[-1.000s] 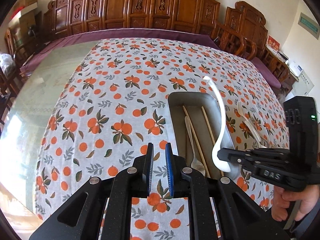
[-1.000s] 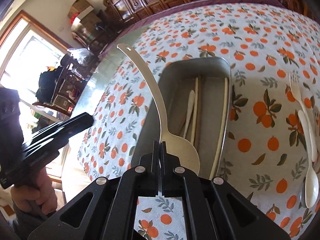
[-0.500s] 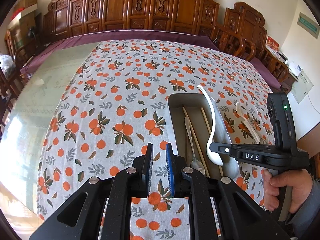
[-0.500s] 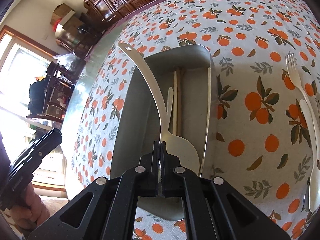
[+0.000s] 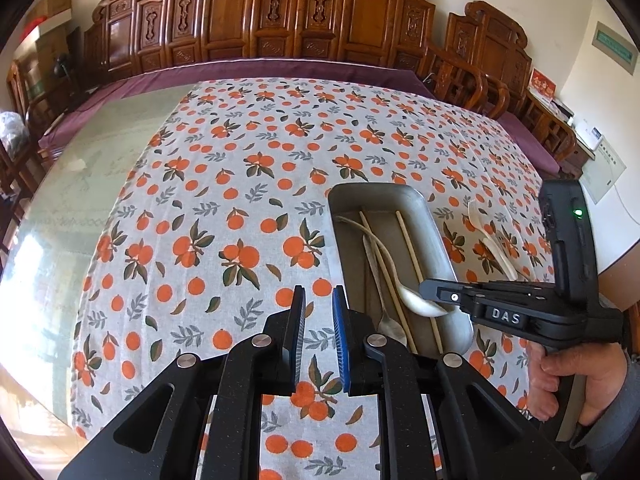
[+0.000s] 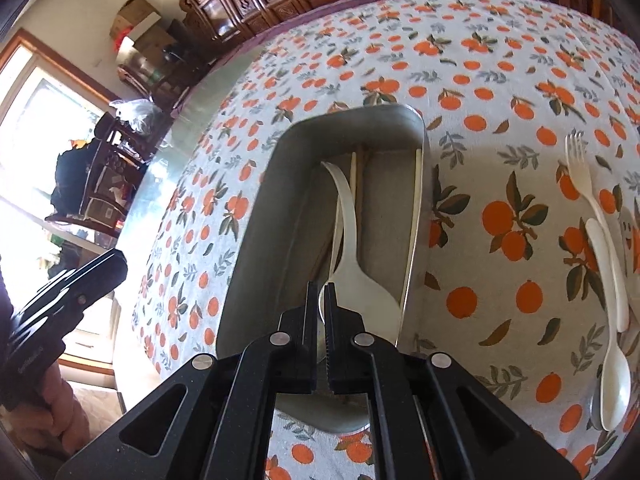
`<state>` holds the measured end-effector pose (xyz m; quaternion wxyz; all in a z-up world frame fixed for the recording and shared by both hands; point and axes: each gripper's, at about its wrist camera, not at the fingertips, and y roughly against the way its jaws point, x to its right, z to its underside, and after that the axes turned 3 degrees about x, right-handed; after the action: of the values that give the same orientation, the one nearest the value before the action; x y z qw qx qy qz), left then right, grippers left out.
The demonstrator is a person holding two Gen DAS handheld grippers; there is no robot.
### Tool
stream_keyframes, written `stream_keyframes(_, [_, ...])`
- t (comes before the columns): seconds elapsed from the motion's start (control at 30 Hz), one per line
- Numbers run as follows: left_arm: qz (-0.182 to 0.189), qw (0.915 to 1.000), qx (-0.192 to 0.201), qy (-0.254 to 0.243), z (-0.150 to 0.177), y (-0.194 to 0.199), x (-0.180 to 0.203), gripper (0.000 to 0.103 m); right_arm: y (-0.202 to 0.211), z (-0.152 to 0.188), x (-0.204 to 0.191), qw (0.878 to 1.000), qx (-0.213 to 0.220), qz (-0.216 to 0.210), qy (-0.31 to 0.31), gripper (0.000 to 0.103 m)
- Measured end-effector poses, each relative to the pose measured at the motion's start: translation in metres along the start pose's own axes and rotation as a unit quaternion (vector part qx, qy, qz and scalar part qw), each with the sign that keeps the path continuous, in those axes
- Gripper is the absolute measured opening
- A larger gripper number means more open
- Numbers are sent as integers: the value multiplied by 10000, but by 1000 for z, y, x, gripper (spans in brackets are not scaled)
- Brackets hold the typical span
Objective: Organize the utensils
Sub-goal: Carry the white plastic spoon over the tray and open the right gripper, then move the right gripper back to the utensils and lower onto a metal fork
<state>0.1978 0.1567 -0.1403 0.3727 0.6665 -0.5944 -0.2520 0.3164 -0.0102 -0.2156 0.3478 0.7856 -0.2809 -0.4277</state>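
We see a long table covered by a white tablecloth (image 5: 248, 216) printed with oranges and grey-green leaves; to its left a strip of bare glass tabletop (image 5: 80, 184) catches the light, and a dark purple cloth (image 5: 256, 70) edges the far side. Carved wooden chairs (image 5: 280, 12) stand in a row against the pale wall behind, with more chairs curving down the right side. In the right wrist view a bright window (image 6: 36, 128) and stacked cardboard boxes (image 6: 136, 24) fill the room's left corner. A grey metal tray (image 6: 256, 216) sits on the cloth near us, holding chopsticks (image 5: 416, 264), a metal spoon (image 5: 384, 304) and a white ladle-like spoon (image 6: 360, 280) that lies along the tray floor, its handle pointing to the far end. The right gripper (image 6: 319, 312) hangs over the tray's near end with its jaws just parting, a narrow gap between them; the white spoon's bowl lies just beyond the tips, and we cannot tell whether the pads touch it. The left gripper (image 5: 318, 336) hovers above the cloth beside the tray, its jaws easing apart with nothing between them. On the cloth to the right of the tray lie a white fork (image 6: 588, 184) and another white spoon (image 6: 612, 364), close together.
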Motion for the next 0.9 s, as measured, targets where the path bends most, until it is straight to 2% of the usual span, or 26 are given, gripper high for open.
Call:
stream_keyframes(0.2, [68, 9999, 55, -54, -1, 0, 15, 27, 32, 6, -6, 9986, 317, 120, 411, 6])
stream_keyframes(0.33, [97, 9999, 75, -105, -1, -2, 28, 45, 55, 11, 0, 9963, 480, 276, 655, 6])
stream_keyframes(0.47, [131, 9998, 84, -139, -1, -6, 41, 61, 76, 18, 19, 9945, 596, 449, 736, 6])
stream_keyframes(0.67, [194, 9995, 51, -257, -1, -16, 67, 78, 104, 30, 58, 9917, 725, 790, 716, 6])
stream_keyframes(0.9, [301, 9987, -14, -421, 0, -30, 101, 79, 130, 40, 110, 9839, 830, 1369, 798, 6])
